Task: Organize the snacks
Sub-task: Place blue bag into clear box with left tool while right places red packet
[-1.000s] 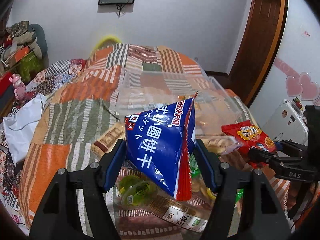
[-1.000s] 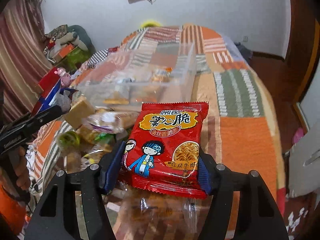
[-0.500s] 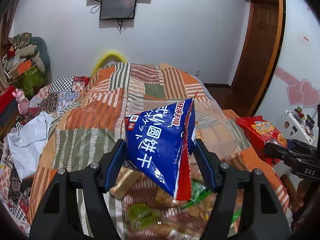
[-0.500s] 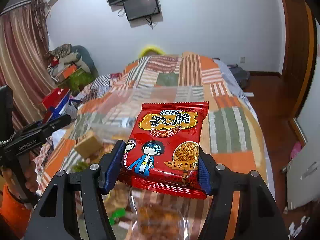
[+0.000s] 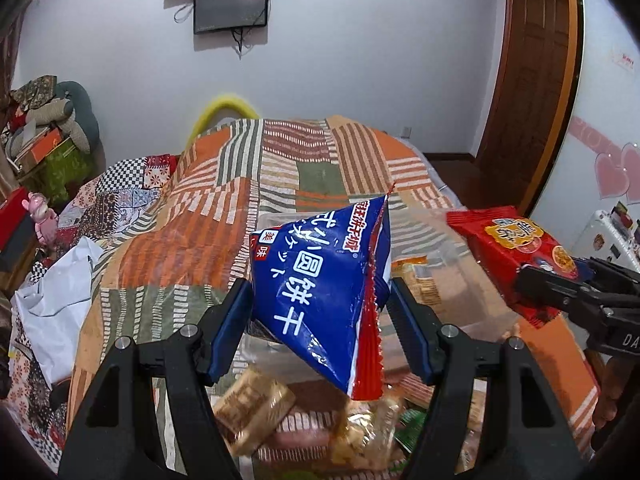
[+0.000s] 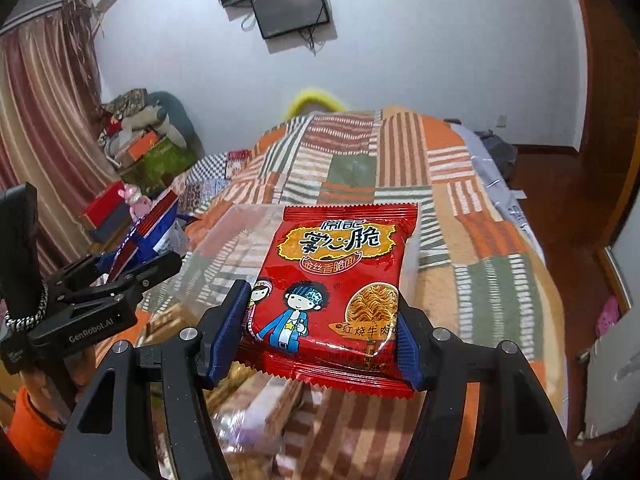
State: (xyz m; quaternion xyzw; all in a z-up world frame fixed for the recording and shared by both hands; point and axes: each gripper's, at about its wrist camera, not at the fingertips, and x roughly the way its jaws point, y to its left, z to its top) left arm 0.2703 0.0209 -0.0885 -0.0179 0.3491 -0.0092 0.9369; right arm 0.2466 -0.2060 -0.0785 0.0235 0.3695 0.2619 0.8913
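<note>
With the left gripper (image 5: 320, 312) pinching a blue bag (image 5: 320, 280) and the right gripper (image 6: 322, 328) pinching a red pack (image 6: 340, 280) above the clear box (image 5: 472, 280) on the bed (image 5: 240, 200), both look mid-carry, needing lowering into it next

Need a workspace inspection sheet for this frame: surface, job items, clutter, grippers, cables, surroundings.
Surface: bed under a patchwork quilt, orange, green and striped.
Job's things: blue biscuit bag in the left gripper; red noodle snack pack in the right gripper; clear plastic bin on the quilt, crackers inside; loose wrapped snacks at the near edge.
Clutter: white plastic bag on the bed's left side; piled boxes and soft toys by the curtain.
Grippers: both shut on their packs, held above the snacks.
Cables: wires hang below the wall screens.
Surroundings: white wall, wooden door, striped curtain.
</note>
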